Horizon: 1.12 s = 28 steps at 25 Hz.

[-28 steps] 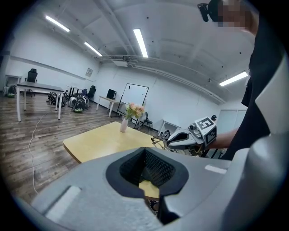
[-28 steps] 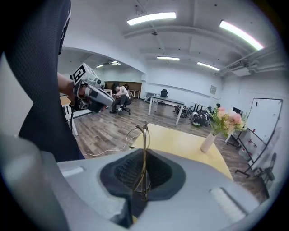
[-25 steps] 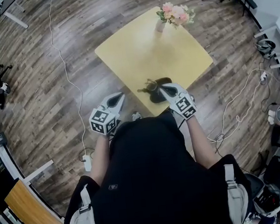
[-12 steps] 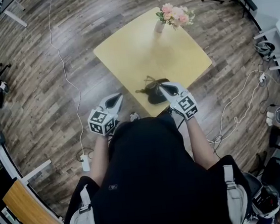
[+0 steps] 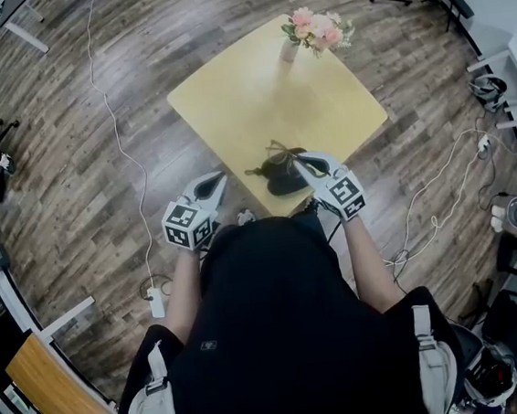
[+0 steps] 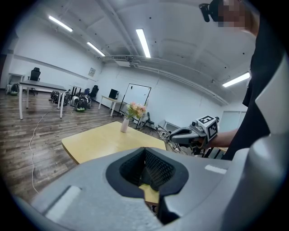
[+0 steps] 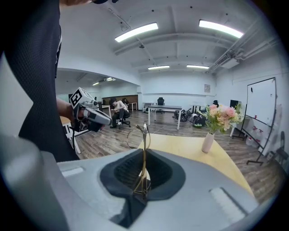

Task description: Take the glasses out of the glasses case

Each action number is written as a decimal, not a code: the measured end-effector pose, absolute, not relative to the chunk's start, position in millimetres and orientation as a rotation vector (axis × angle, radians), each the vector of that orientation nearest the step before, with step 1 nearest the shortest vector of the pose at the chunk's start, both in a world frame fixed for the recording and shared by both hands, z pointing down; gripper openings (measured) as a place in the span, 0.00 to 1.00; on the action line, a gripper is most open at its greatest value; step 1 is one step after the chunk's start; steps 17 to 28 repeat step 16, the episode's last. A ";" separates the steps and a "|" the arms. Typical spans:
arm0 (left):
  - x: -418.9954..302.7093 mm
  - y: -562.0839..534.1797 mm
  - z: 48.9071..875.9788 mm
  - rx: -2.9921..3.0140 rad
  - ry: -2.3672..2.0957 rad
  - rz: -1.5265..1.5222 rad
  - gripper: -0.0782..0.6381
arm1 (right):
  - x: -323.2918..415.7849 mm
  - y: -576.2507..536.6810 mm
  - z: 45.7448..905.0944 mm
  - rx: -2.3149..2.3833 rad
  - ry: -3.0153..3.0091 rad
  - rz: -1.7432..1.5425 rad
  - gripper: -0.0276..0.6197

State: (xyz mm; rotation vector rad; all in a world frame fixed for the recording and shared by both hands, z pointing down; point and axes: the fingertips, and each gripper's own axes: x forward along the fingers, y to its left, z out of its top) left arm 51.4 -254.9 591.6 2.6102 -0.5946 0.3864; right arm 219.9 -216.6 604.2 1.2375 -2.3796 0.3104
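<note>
My right gripper [image 5: 300, 161] clamped the glasses [image 5: 274, 153] over the glasses case [image 5: 285, 184] by the table's [image 5: 237, 93] near edge; my left gripper [image 5: 221, 177] was clenched, empty, beside that edge.

Wood-plank floor [image 5: 73, 193], yellow table [image 5: 237, 93], ceiling striplights [image 7: 135, 31].
</note>
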 end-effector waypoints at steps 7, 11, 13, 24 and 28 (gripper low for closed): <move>72.3 -255.4 593.8 2.613 -0.574 0.391 0.12 | 233.3 -213.1 609.2 1.225 -2.383 0.336 0.07; 81.2 -254.9 591.2 2.616 -0.563 0.389 0.12 | 241.3 -211.7 608.7 1.219 -2.375 0.336 0.07; 83.6 -255.0 590.8 2.619 -0.560 0.391 0.12 | 244.7 -211.5 608.9 1.223 -2.370 0.335 0.07; 84.7 -254.7 591.6 2.618 -0.560 0.394 0.12 | 248.6 -211.0 611.0 1.232 -2.357 0.331 0.07; 84.7 -254.7 591.6 2.618 -0.560 0.394 0.12 | 248.6 -211.0 611.0 1.232 -2.357 0.331 0.07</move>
